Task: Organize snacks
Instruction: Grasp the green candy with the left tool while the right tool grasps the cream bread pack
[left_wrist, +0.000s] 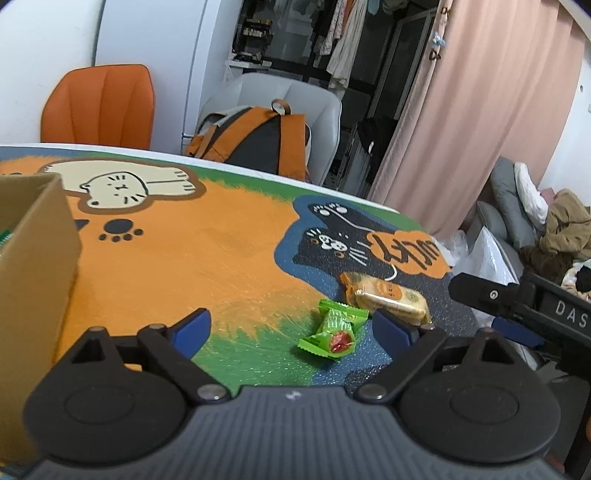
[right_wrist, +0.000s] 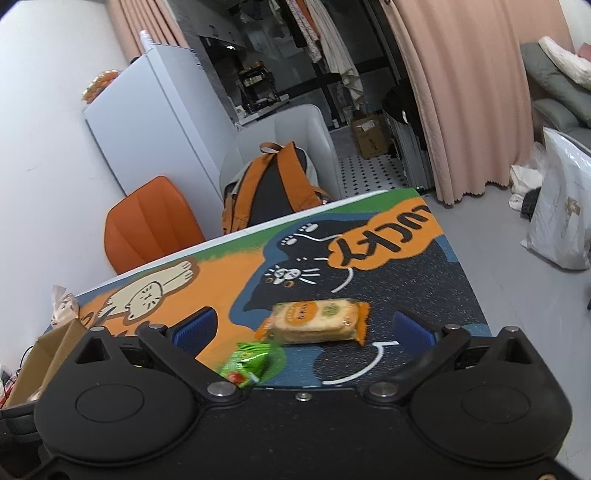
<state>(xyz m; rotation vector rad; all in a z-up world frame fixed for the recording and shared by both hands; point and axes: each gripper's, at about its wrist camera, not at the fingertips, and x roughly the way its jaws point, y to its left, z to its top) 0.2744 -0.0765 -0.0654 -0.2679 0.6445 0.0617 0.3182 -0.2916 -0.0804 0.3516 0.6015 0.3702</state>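
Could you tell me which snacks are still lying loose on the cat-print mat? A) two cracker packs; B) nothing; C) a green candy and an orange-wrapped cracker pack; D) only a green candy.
C: the green candy and the orange-wrapped cracker pack lie side by side on the mat, outside the cardboard box.

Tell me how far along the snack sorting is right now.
Partly done, it seems: the cardboard box already holds something green at its edge, contents otherwise hidden. Nothing is in hand: the left gripper and right gripper are both open and empty. Left: the green candy and the orange-wrapped cake, both lying loose on the cat-print table mat.
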